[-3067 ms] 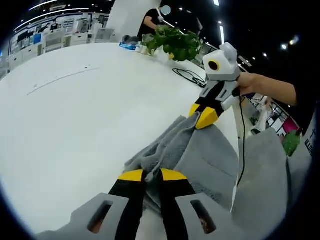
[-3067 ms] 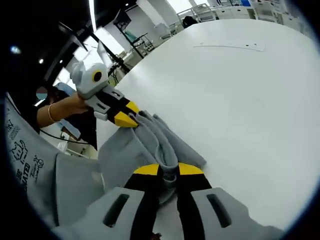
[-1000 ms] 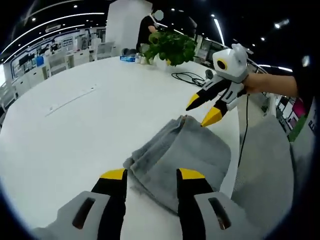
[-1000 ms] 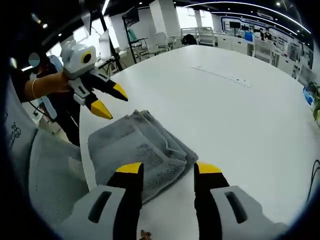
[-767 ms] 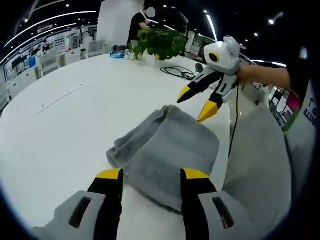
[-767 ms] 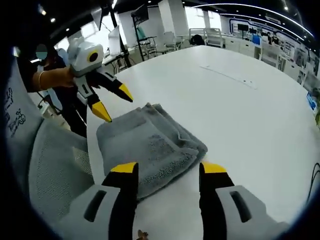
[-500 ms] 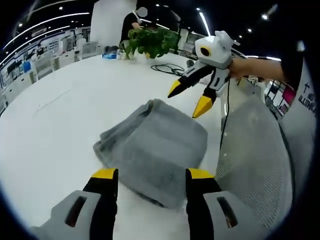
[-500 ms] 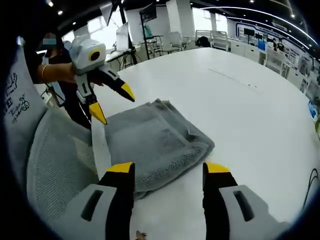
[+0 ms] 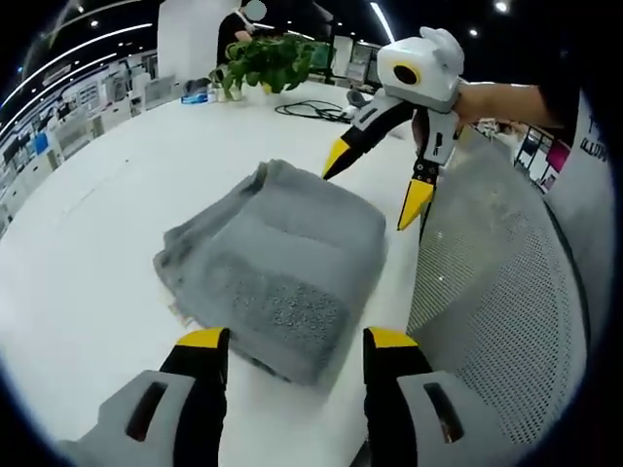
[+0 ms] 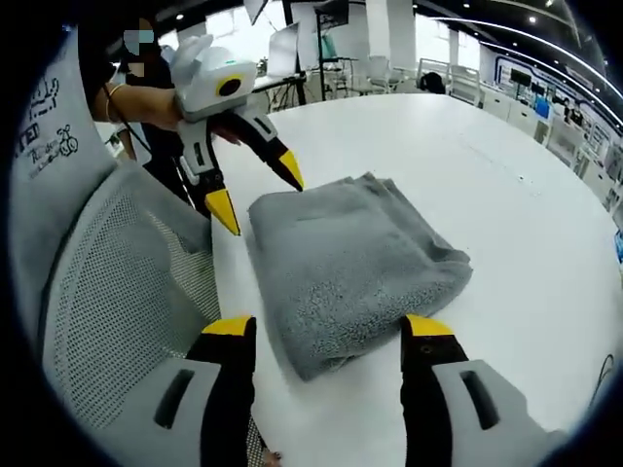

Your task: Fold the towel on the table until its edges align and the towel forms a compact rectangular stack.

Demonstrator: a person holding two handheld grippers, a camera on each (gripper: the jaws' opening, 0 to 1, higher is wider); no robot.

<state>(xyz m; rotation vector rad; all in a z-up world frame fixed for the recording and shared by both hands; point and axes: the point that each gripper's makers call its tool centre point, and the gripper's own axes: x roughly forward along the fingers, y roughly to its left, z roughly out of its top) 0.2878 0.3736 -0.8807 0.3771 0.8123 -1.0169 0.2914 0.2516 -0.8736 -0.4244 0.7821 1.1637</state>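
The grey towel (image 9: pixel 277 263) lies folded in a thick, roughly rectangular stack on the white table (image 9: pixel 88 253), close to the table's near edge and just beside a mesh chair back (image 9: pixel 496 292); its layered edges show along one side in the right gripper view (image 10: pixel 355 258), bunched rather than flush; we see the left gripper (image 9: pixel 297 341) with jaws spread wide and empty, poised apart from the stack's nearest end; the right gripper (image 10: pixel 329 329) likewise stands released, jaws parted, grasping nothing, the stack lying between and beyond its tips; each gripper also appears in the other's view, held in a hand above the towel's far corner; a potted plant (image 9: pixel 258 63) and a black cable (image 9: pixel 311 109) sit well apart at the table's far side; we judge the folding essentially finished, the step in hand being release and inspection; the next move, if any, calls for nudging the uneven layers into line without dragging the stack off the edge
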